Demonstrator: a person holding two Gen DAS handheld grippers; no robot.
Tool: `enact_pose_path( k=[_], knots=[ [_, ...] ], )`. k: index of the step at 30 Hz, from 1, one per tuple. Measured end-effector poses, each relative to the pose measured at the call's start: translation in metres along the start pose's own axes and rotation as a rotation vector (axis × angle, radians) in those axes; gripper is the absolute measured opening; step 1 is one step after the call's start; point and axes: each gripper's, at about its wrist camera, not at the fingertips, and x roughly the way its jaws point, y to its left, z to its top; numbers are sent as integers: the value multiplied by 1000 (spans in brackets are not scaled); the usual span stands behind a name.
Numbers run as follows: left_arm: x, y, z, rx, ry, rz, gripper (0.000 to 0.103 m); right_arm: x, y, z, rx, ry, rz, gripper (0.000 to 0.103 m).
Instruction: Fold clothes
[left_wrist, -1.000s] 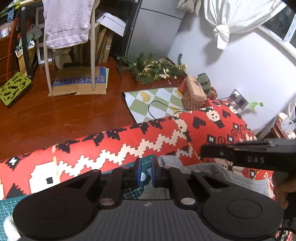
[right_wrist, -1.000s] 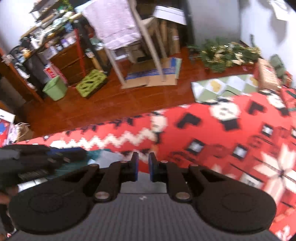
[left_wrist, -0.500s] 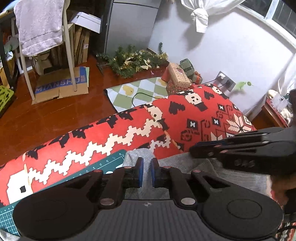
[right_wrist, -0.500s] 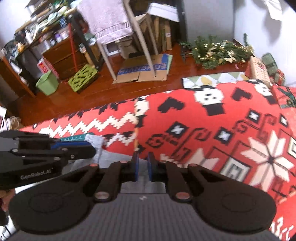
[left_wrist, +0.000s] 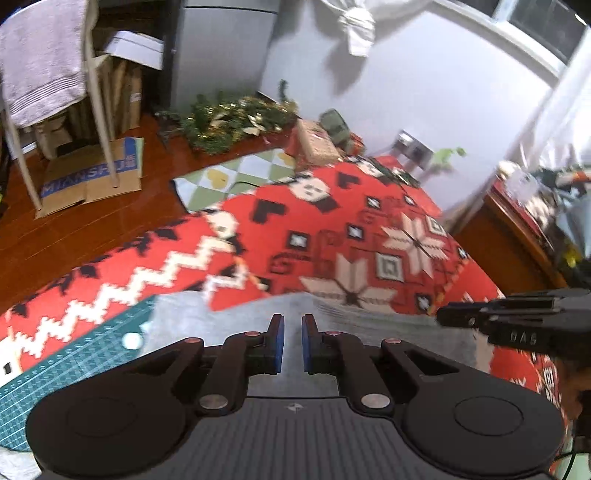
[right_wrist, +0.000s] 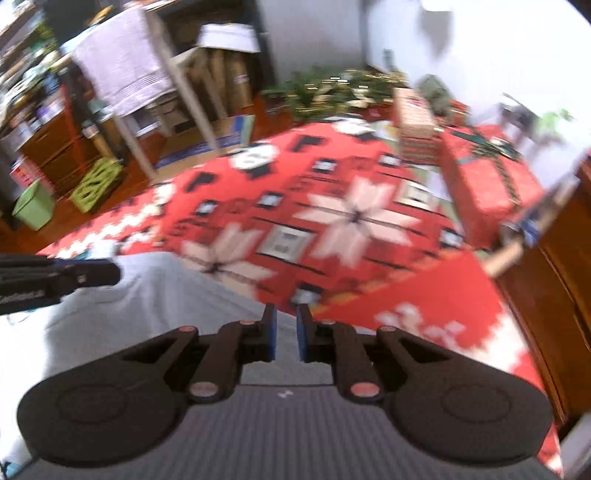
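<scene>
Over the last second both cameras have swung right across the red patterned blanket (left_wrist: 332, 229), and the grey garment (left_wrist: 369, 325) now spreads wider beneath the tools. It lies on the blanket's near edge, partly over the green cutting mat (left_wrist: 74, 354). The left tongs (left_wrist: 291, 343) and right tongs (right_wrist: 283, 334) each show a narrow gap with nothing between the pads, hovering above the cloth, likely released to reposition for another fold. Only the left view shows the mat; only the right shows the garment's rounded far edge.
</scene>
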Motion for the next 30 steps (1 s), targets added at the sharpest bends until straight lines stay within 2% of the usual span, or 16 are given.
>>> enact_pose_path(
  k=[3,5,10,12,13,14,18,23,30],
  knots=[
    [8,-10,1,30,16,-2,9,-4,-23,-5,28,-12,-54,26],
    [13,-13,2,42,25,5,9,-2,-35,-6,25,-7,-63,26],
    [24,-11,5,43,38,38,9,4,-44,-6,3,7,-20,26],
    [28,-8,7,34,40,46,9,6,-39,-5,-36,13,-7,21],
    [29,-6,9,30,41,47,9,8,-36,-5,-53,20,3,5],
    [30,-6,10,31,42,45,9,9,-33,-4,-66,27,10,2],
    [36,-8,12,60,50,25,8,3,-32,-2,-62,-6,-30,1],
    [42,-13,11,115,51,41,9,2,-39,1,-31,-32,-78,1],
    [42,-5,9,94,29,55,9,8,-42,-3,14,-25,-129,1]
  ],
)
